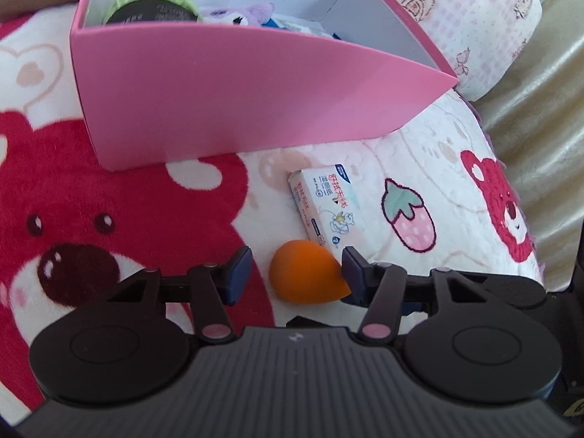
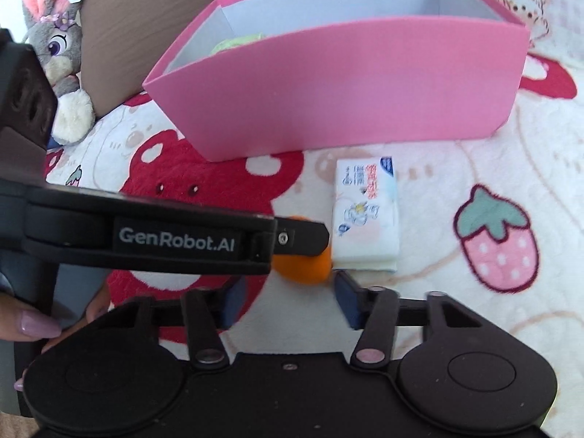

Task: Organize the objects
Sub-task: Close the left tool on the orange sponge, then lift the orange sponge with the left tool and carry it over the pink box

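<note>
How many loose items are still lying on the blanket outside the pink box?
2. An orange sponge lies between the left gripper fingers, and a white tissue pack lies just beyond it, short of the pink box. The grippers may hide others.

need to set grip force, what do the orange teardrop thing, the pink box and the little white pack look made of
Orange teardrop: likely soft foam, with a matte surface and rounded shape. Pink box: seemingly stiff card, with smooth satin walls, sharp folded corners and a pale lining. White pack: probably thin printed plastic wrap over something soft; its edges look pillowy.
</note>
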The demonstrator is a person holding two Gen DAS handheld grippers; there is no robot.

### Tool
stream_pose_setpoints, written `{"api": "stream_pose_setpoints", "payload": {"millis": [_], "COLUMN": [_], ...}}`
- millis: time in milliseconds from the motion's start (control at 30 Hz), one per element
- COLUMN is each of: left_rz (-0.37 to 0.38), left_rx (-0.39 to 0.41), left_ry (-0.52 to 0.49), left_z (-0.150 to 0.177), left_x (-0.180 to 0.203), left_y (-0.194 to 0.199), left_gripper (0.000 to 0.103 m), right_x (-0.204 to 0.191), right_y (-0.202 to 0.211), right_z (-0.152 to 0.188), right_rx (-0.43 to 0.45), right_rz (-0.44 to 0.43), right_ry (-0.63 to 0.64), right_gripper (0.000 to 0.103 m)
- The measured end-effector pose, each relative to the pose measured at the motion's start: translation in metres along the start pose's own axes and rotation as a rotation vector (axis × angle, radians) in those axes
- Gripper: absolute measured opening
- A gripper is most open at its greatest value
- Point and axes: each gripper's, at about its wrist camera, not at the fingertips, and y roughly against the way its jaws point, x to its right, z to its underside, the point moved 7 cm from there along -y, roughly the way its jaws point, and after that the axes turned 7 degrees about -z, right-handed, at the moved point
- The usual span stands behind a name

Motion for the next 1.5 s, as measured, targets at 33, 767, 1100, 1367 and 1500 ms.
{"api": "stream_pose_setpoints", "payload": {"millis": [33, 767, 1100, 1367, 1500], "left_rz": [0.028, 0.001, 0.06, 0.064, 0.063], "left_rx": [-0.02, -0.02, -0.036, -0.011, 0.002], "left_ry": [0.026, 0.02, 0.074, 0.033, 0.018], "left_z": [0.002, 0.005, 0.009, 0.011, 0.014], "left_x": [0.001, 0.009, 0.013, 0.023, 0.024], "left_y": [-0.002, 0.015, 0.026, 0.04, 0.051], "left_gripper": [0.052, 0.046, 0.046, 0.046, 0.046], "right_x": [-0.001, -0.017, -0.016, -0.025, -0.03], "right_y": [0.002, 0.011, 0.025, 0.037, 0.042], "right_z": [-0.001, 0.001, -0.008, -0.012, -0.012], "right_rx": [0.012, 0.018, 0.067, 0.105, 0.116], "right_rz": [-0.005, 0.025, 0.059, 0.052, 0.047], "right_ry": [0.009, 0.134, 0.139, 0.169, 0.191], "right_gripper": [0.038, 0.039, 0.046, 0.053, 0.054]}}
